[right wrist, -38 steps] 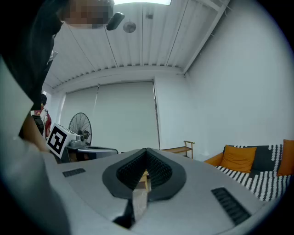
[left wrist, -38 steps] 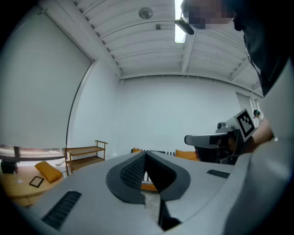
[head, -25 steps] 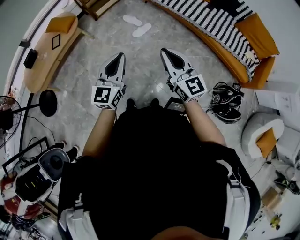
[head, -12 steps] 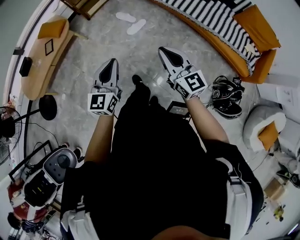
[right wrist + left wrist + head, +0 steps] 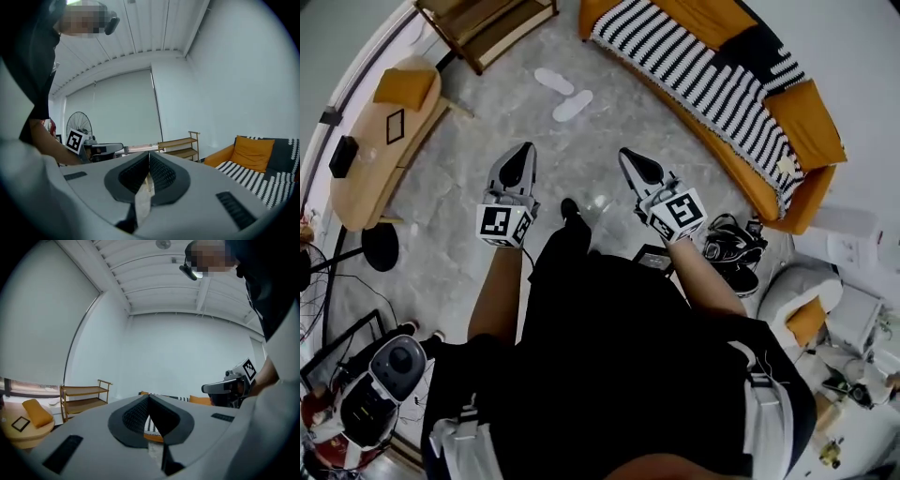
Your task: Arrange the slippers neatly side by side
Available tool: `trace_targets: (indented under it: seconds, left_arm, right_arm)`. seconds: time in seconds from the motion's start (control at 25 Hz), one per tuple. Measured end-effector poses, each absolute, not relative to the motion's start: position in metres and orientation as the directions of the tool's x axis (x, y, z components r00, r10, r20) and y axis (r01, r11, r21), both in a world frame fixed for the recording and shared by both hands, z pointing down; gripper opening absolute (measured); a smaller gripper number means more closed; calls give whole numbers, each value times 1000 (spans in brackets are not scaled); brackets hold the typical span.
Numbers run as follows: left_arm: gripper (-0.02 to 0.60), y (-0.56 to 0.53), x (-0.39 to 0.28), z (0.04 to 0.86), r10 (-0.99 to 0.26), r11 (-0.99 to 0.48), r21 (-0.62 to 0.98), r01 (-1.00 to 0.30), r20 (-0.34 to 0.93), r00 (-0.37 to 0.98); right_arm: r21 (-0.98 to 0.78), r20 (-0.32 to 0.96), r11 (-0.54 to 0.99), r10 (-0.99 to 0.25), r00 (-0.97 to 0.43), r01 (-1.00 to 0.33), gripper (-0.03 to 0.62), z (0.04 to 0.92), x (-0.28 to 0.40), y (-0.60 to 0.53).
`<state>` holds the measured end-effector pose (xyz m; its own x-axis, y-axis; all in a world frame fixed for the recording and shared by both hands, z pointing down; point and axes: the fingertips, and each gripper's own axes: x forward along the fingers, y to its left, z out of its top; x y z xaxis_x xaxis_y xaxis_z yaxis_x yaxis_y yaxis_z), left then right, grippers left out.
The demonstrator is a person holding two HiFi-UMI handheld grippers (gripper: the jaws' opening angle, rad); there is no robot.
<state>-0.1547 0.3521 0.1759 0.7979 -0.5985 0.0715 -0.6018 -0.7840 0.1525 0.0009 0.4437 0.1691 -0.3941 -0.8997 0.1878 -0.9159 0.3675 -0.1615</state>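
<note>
Two white slippers lie apart and at an angle on the grey marble floor, one [image 5: 553,80] farther off and one [image 5: 573,105] nearer, well ahead of both grippers. My left gripper [image 5: 523,150] is held out at chest height, shut and empty; in the left gripper view its jaws [image 5: 149,397] meet at the tips. My right gripper [image 5: 630,157] is level with it on the right, also shut with nothing in it [image 5: 149,154]. Each gripper shows in the other's view: the right gripper [image 5: 229,386] and the left gripper [image 5: 101,149]. Neither gripper view shows the slippers.
An orange sofa with a black-and-white striped throw [image 5: 722,84] curves along the right. A wooden shelf unit [image 5: 483,28] stands behind the slippers, a wooden side table [image 5: 380,141] at left. Black shoes [image 5: 733,251] and a white pouf [image 5: 797,291] lie at right, cables and a device [image 5: 384,375] at lower left.
The person has stepped forward and the view has tilted up; the slippers now sit lower in the head view and more of the sofa shows. Both grippers stay shut and level.
</note>
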Motion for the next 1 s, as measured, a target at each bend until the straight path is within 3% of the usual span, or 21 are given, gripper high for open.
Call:
trace_targets:
  seconds: [0.52,1.0]
  left_arm:
    - [14,230,-135,191,-638,-743,196,-640,80,765]
    - [14,112,-41,226,-723,-649,174,-741,162,671]
  right_arm:
    - [-149,166,384,-899,-406,-911,29,157,56,312]
    - [-212,128,527,-820,-558,-823,29,199,152,159]
